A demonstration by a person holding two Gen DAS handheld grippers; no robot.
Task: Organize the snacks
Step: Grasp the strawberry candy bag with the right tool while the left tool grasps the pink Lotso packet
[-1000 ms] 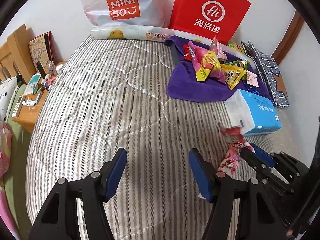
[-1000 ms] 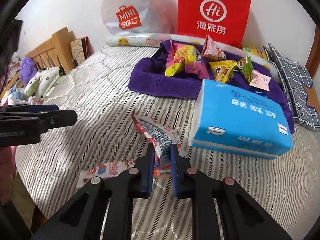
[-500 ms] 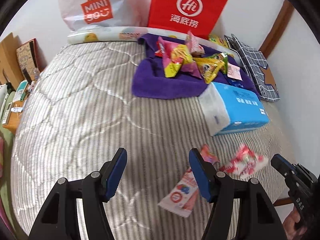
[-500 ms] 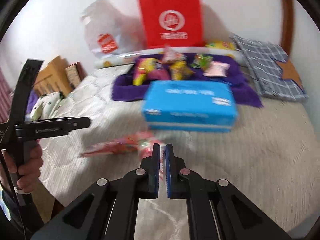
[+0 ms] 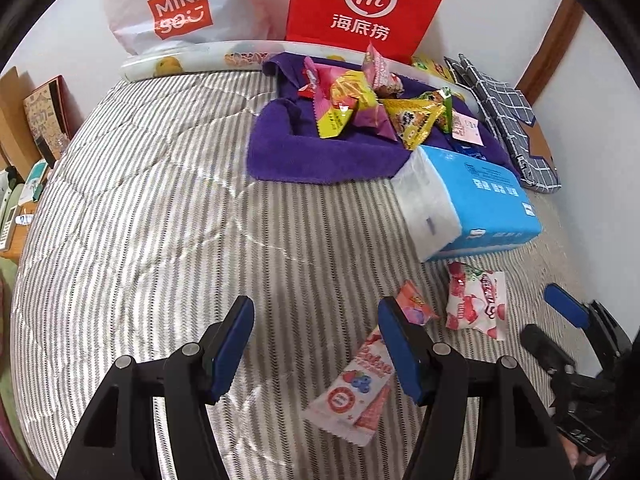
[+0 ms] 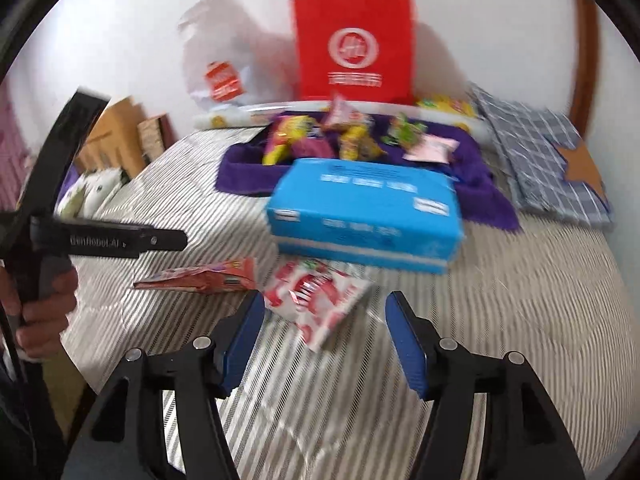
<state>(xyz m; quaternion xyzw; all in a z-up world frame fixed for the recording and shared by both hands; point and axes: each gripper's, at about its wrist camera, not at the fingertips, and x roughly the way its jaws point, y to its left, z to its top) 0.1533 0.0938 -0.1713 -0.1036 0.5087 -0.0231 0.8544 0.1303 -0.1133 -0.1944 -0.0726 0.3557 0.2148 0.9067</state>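
Observation:
A red-and-white strawberry snack packet [image 5: 478, 304] lies on the striped bed in front of a blue tissue pack [image 5: 472, 200]; it also shows in the right wrist view [image 6: 316, 300]. A long pink wafer packet [image 5: 356, 392] lies beside it, partly hidden by my left gripper's right finger, and shows in the right wrist view [image 6: 204, 278]. Several snack bags [image 5: 372, 100] are piled on a purple towel [image 5: 320, 156]. My left gripper [image 5: 314, 344] is open and empty above the bed. My right gripper [image 6: 324, 336] is open, just behind the strawberry packet.
A red paper bag [image 5: 368, 8] and a white Miniso bag [image 5: 180, 12] stand against the wall behind the towel. A checked blue cloth [image 5: 508, 108] lies at the right. A wooden bedside table [image 5: 16, 208] with small items is at the left bed edge.
My right gripper has opened and let go of the strawberry packet, which now lies on the bed by the tissue pack. Both grippers have pulled back from the snack pile.

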